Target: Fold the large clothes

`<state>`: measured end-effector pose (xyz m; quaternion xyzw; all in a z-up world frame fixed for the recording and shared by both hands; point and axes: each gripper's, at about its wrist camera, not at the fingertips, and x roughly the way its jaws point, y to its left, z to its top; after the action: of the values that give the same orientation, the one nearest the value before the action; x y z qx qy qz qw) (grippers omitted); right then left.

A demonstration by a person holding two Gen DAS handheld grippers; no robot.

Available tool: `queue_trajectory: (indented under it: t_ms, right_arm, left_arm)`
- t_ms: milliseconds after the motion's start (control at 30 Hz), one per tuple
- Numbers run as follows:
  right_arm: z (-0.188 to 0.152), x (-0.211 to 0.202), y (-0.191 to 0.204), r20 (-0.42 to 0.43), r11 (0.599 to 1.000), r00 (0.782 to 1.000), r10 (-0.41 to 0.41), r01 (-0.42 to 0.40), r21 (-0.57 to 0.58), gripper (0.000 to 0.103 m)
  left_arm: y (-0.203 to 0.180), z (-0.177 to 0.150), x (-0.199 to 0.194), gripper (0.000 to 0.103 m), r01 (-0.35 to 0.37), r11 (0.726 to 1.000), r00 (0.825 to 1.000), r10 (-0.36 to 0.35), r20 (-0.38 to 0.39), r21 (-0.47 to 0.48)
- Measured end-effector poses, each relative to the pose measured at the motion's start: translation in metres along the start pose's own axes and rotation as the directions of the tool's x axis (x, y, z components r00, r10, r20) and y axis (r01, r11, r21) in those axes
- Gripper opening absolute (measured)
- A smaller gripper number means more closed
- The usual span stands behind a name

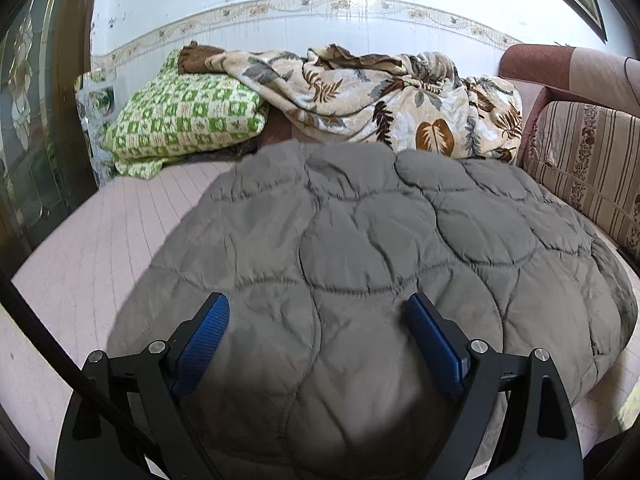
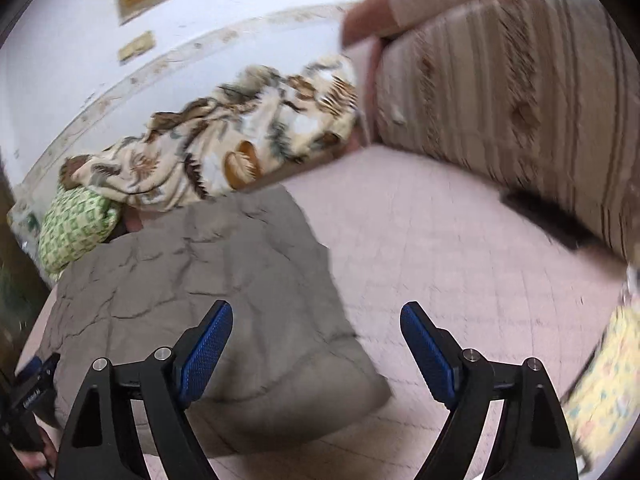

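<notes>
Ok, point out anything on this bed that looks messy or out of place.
The leaf-print blanket lies crumpled in a heap by the wall, part of it draped over the folded green checked blanket. The grey quilted garment lies folded and fairly tidy.

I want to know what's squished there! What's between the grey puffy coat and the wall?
In the left wrist view, a leafy blanket and a green checked blanket lie piled between the grey quilted coat and the wall.

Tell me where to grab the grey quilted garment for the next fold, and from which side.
Take the grey quilted garment at its near right corner, probably the easiest hold: that corner lies free on the pink cover. Bring the right tongs, now open and holding nothing, in low from the bare right side. The left tongs, also open above the padded middle, face only bulk there.
</notes>
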<state>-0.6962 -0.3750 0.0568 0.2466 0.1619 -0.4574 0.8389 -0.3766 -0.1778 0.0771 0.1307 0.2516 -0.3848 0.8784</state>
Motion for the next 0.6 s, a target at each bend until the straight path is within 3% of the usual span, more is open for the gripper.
queue_trajectory:
  t_ms: [200,300,367,467,600]
  right_arm:
    - [0.018,0.02,0.061,-0.018,0.985,0.994,0.107,-0.109,-0.133,0.089]
    - [0.03,0.04,0.095,-0.055,0.966,0.985,0.162,-0.17,-0.194,0.089]
    - [0.035,0.055,0.112,-0.079,0.956,0.982,0.171,-0.185,-0.226,0.089]
    - [0.043,0.087,0.133,-0.143,0.947,0.975,0.169,-0.201,-0.252,0.089]
    - [0.038,0.122,0.131,-0.228,0.958,0.963,0.146,-0.196,-0.211,0.089]
  left_arm:
    - [0.005,0.043,0.018,0.09,0.01,1.0,1.0,-0.01,-0.027,-0.007]
    - [0.004,0.064,0.041,0.09,0.003,1.0,0.996,-0.001,-0.091,0.02]
    - [0.006,0.077,0.06,0.09,0.027,1.0,0.989,-0.025,-0.145,0.009]
    - [0.01,0.087,0.084,0.09,0.009,1.0,0.978,-0.01,-0.211,-0.007]
    - [0.02,0.079,0.111,0.09,0.013,0.998,0.962,-0.028,-0.27,-0.058]
